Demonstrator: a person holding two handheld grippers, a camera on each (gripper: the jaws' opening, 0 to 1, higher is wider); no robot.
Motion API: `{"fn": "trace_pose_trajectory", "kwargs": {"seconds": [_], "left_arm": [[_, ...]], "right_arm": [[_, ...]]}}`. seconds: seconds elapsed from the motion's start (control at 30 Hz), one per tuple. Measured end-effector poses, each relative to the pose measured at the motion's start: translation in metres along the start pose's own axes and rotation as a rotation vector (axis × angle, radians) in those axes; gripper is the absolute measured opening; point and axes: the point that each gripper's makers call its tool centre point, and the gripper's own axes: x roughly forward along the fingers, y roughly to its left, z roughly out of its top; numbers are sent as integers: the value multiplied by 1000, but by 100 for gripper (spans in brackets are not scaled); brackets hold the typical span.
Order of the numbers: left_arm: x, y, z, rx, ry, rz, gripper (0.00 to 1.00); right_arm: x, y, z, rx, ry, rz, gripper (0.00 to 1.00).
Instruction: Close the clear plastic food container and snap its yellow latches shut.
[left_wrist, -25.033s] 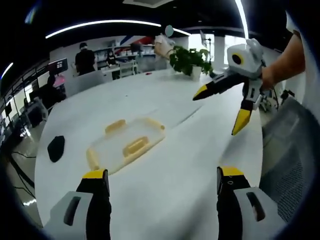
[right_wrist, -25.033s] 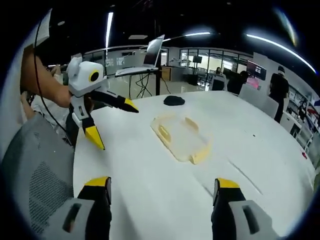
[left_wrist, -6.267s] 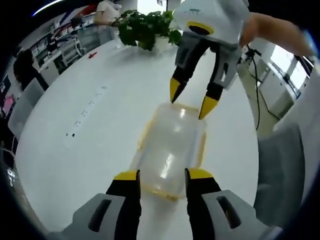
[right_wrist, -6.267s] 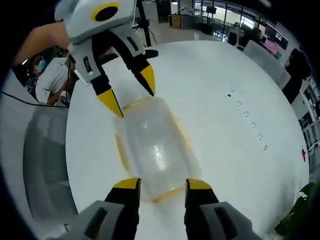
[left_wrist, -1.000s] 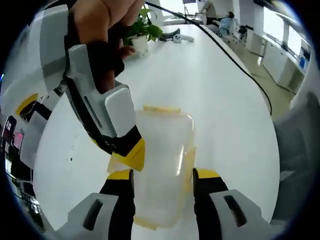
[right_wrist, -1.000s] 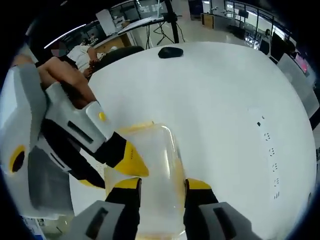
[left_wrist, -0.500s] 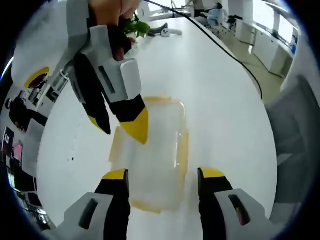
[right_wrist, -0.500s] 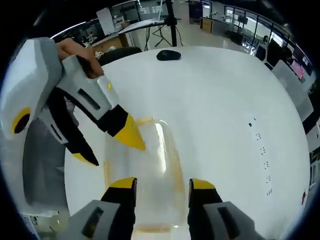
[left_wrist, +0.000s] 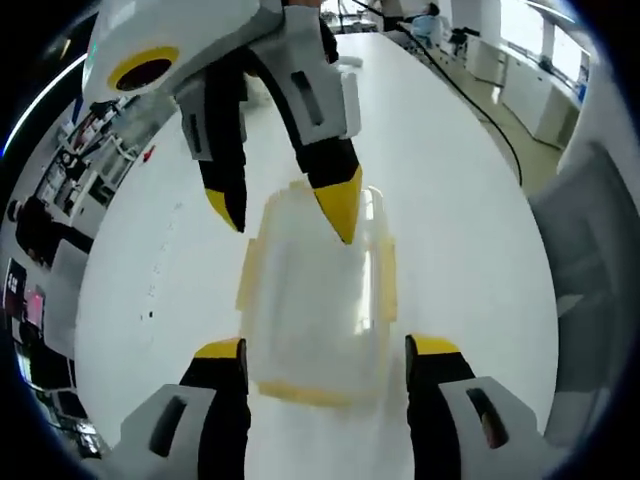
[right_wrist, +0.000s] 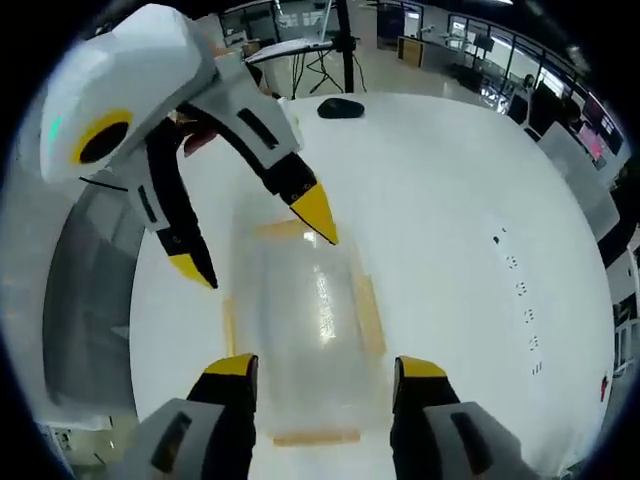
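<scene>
— Clear plastic food container (left_wrist: 318, 290) with yellow latches: where is it lying?

— On the white round table (left_wrist: 450, 190), lid on, lengthways between my two grippers. In the left gripper view its near short end sits between my left gripper's (left_wrist: 325, 352) yellow-tipped jaws, which stand wide apart with the box's corners just inside them. In the right gripper view the same box (right_wrist: 305, 320) lies with its other short end between my right gripper's (right_wrist: 325, 368) jaws.

— And are those jaws clamped on anything?

— No. Both pairs are spread, holding nothing. My right gripper (left_wrist: 285, 215) hangs over the far end in the left gripper view, one yellow tip over the lid, the other off to the side of the box. In the right gripper view my left gripper (right_wrist: 255, 250) does the same at the opposite end.

— The latches?

— I see yellow strips along the long sides (right_wrist: 371, 315) and at the short ends (left_wrist: 305, 393). Whether each is snapped down I cannot tell.

— Anything else on the table?

— A small black object (right_wrist: 340, 108) near the far edge, well apart from the box.
</scene>
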Motion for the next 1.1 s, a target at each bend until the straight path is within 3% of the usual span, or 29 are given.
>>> {"fn": "trace_pose_trajectory", "kwargs": {"seconds": [0.6,1.1], "left_arm": [[8,10,-14,8,23,-10,73],[22,12,-17,15,48,-17,75]], "right_arm": [[-3,15,-19,-43,7,-27,61],[9,14,-35,-131,46,-109,70]]}}
